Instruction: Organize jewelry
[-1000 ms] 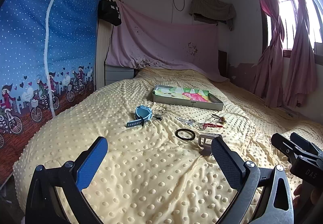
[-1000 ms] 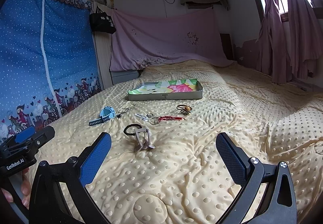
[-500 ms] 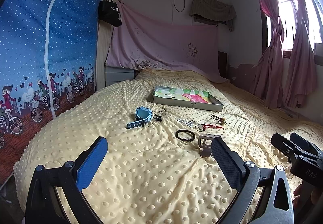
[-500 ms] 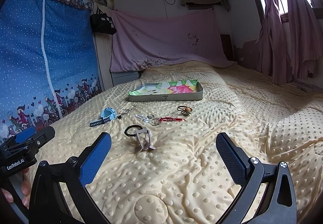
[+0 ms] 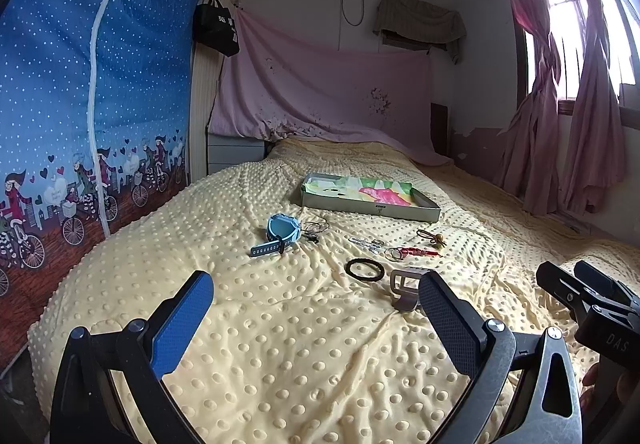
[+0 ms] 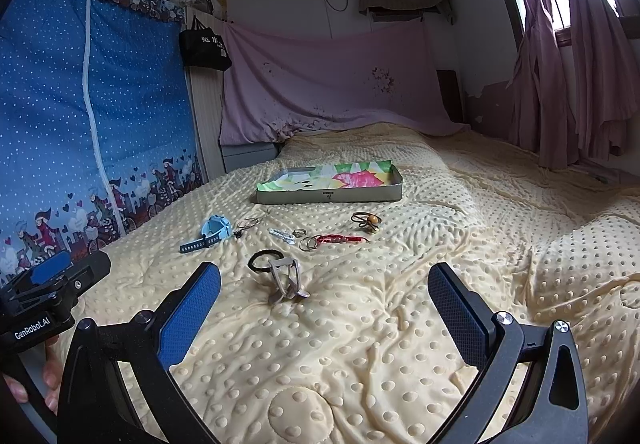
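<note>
Jewelry lies on a yellow dotted blanket. In the right wrist view I see a blue watch, a black hair tie, a grey claw clip, a silver hair clip, rings with a red cord and a brown beaded tie. A shallow tray with a colourful lining sits behind them. The left wrist view shows the watch, hair tie, claw clip and tray. My left gripper and right gripper are open and empty, short of the items.
A blue fabric wardrobe stands along the left of the bed. A pink sheet covers the headboard wall. Curtains hang at the right by the window. The other gripper shows at each view's edge.
</note>
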Available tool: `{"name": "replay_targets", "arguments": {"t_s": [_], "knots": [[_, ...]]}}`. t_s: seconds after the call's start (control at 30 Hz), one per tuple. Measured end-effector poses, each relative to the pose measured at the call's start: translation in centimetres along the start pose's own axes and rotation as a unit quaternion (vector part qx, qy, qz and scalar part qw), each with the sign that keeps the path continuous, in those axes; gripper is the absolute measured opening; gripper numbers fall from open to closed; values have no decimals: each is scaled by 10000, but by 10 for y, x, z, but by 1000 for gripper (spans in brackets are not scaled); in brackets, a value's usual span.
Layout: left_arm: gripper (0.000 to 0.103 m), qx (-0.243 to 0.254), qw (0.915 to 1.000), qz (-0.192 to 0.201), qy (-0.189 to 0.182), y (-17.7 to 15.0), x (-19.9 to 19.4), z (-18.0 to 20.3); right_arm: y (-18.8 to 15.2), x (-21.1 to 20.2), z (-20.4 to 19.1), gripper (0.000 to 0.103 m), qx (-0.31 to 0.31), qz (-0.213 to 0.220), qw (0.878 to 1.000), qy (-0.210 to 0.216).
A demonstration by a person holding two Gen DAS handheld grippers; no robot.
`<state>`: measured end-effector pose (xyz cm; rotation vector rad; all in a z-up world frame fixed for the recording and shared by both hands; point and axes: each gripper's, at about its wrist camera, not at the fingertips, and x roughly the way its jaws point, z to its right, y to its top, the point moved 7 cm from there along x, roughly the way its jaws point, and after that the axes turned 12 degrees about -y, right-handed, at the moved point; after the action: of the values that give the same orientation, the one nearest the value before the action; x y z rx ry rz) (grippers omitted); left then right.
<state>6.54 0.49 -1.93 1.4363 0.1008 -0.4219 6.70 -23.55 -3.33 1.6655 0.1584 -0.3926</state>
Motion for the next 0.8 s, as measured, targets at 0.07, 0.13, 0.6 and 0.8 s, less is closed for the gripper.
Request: {"name": "replay_targets", "arguments": {"t_s": [0.07, 0.13, 0.6, 0.8], "knots": [[103, -7, 10000, 4, 3, 0, 0, 0, 0, -1, 0, 102, 4, 10, 10000, 7], [103, -9, 10000, 14, 2, -1, 0, 1, 0, -1, 0, 102, 1, 9, 10000, 9], [103, -1, 10000, 17, 4, 0, -1, 1, 1, -5, 1, 102, -3, 7, 10000, 5], [103, -8, 10000, -7, 15, 8, -3, 7, -1, -3, 0, 102, -5, -22, 10000, 7]]}}
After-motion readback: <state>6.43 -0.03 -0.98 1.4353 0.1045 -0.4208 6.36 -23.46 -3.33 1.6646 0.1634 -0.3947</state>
